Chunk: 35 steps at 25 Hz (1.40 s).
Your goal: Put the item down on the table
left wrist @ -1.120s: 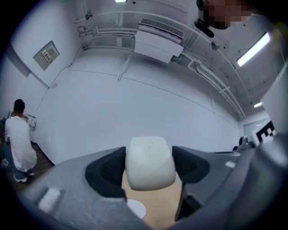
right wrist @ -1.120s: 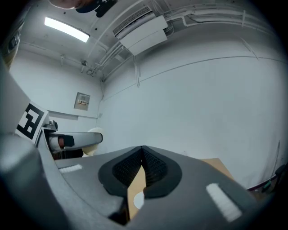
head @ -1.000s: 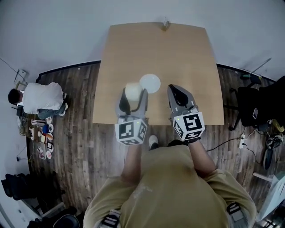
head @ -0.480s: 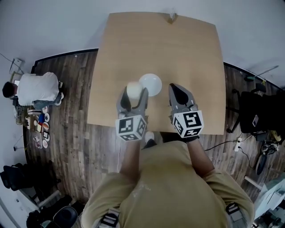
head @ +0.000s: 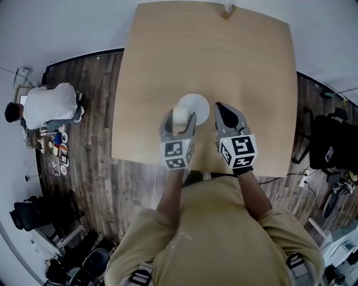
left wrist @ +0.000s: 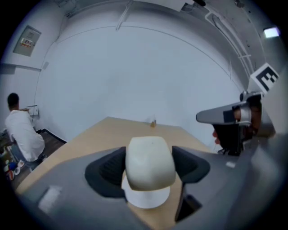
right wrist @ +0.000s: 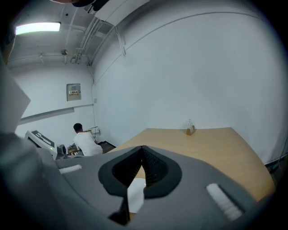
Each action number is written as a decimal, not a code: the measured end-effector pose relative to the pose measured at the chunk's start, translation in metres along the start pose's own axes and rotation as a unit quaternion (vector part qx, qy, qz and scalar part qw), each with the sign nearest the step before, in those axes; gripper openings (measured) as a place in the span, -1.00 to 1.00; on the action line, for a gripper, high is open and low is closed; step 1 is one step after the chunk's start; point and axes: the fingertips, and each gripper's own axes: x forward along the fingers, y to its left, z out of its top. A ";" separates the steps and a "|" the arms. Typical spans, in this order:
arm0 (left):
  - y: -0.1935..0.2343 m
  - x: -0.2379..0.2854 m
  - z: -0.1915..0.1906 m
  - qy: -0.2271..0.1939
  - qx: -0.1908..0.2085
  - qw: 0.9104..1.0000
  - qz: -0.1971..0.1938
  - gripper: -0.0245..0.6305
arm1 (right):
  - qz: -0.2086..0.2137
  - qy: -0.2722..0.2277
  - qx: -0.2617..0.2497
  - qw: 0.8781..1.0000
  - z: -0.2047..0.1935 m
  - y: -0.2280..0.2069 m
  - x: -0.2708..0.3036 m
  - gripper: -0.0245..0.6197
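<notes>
A cream, rounded item [head: 180, 114] sits between the jaws of my left gripper [head: 179, 120], which is shut on it. In the left gripper view the item [left wrist: 150, 157] fills the gap between the dark pads [left wrist: 110, 168] and hangs over a white plate [left wrist: 146, 198]. In the head view the plate [head: 198, 106] lies on the wooden table [head: 224, 61], partly under the item. My right gripper [head: 223, 111] hovers just right of the plate, jaws shut with nothing in them. In its own view the right gripper [right wrist: 143, 167] shows the pads meeting, with the plate [right wrist: 136, 196] below.
A small holder [head: 228, 9] stands at the table's far edge. A person in a white shirt [head: 50, 106] sits on the floor to the left among small objects. A black chair [head: 330, 148] and cables are off to the right.
My left gripper has carried the item to the right, so it now overlaps the plate's left edge. The right gripper has stayed shut beside the plate.
</notes>
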 end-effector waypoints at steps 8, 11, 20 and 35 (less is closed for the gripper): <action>-0.002 0.060 -0.060 0.090 0.018 0.996 -0.011 0.05 | -0.007 0.040 0.029 0.999 -0.033 -0.032 0.031 -0.90; -0.003 0.079 -0.074 0.107 0.031 0.994 -0.018 0.05 | -0.010 0.053 0.035 0.998 -0.046 -0.041 0.034 -0.90; 0.000 0.111 -0.115 0.180 0.049 0.982 -0.022 0.05 | -0.026 0.082 0.053 0.995 -0.074 -0.064 0.039 -0.90; 0.006 0.124 -0.150 0.222 0.086 0.971 -0.017 0.06 | -0.035 0.078 0.066 0.994 -0.070 -0.064 0.039 -0.90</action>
